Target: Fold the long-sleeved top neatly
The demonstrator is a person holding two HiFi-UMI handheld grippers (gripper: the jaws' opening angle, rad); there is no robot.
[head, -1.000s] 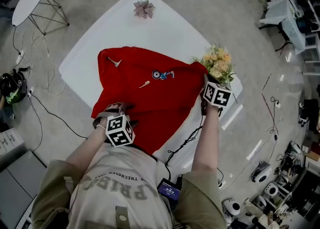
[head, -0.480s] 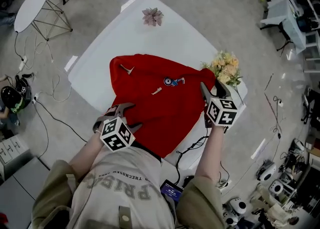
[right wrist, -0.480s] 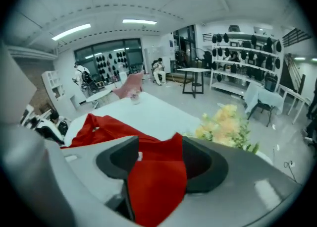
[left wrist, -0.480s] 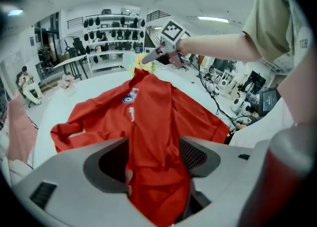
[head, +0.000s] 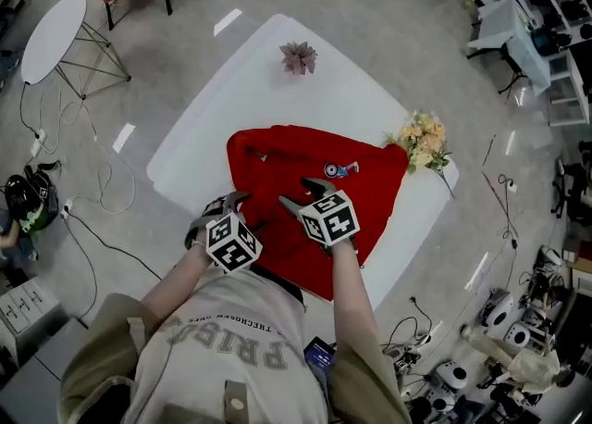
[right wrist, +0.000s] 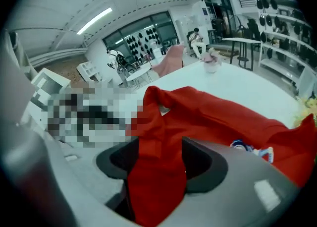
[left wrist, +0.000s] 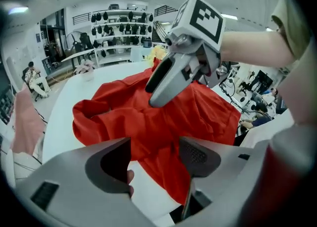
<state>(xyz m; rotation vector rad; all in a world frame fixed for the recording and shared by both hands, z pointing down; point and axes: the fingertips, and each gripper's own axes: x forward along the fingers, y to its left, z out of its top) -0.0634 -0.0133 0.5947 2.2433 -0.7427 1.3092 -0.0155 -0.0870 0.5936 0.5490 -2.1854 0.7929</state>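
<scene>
A red long-sleeved top [head: 370, 200] lies crumpled on the white table [head: 250, 80], with a small printed badge [head: 340, 169] facing up. My left gripper [head: 222, 205] hovers over the top's near left edge. Its jaws have just been opening a little and stand open over red cloth [left wrist: 198, 112] and bare table, gripping nothing. My right gripper [head: 301, 193] is over the middle of the top, close beside the left one. Its jaws have just been opening; a ridge of red cloth [right wrist: 223, 112] runs through the gap [right wrist: 159, 156]. The right gripper [left wrist: 163, 85] also shows in the left gripper view.
A yellow bouquet [head: 421, 140] lies at the table's right corner and a pink flower [head: 298, 56] at the far corner. A round white side table [head: 51, 29] stands on the floor at the left, with cables around. Equipment crowds the floor at the lower right.
My right gripper has left the top's right edge by the bouquet and swung left to its middle, jaws now spread. The left gripper has shifted a little toward it.
</scene>
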